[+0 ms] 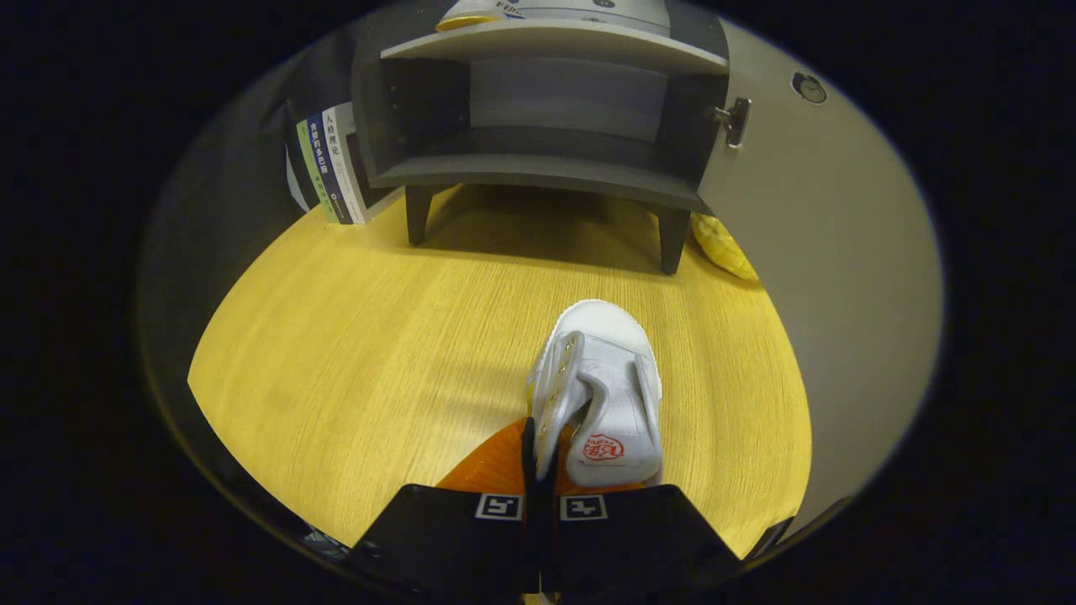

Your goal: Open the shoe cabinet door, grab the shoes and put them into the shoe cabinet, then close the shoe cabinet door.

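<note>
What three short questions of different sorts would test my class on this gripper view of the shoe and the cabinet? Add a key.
1. True or false: the cabinet door stands shut.
2. What is the gripper holding? A) a book B) the white shoe C) the cabinet leg
3. Fill in: the books lean beside the cabinet on the wooden ____.

Key
1. False: the door is swung open, and the lower shelf is bare.
2. B: the fingers are closed on the lace edge of the white shoe, short of the cabinet.
3. Table.
</note>
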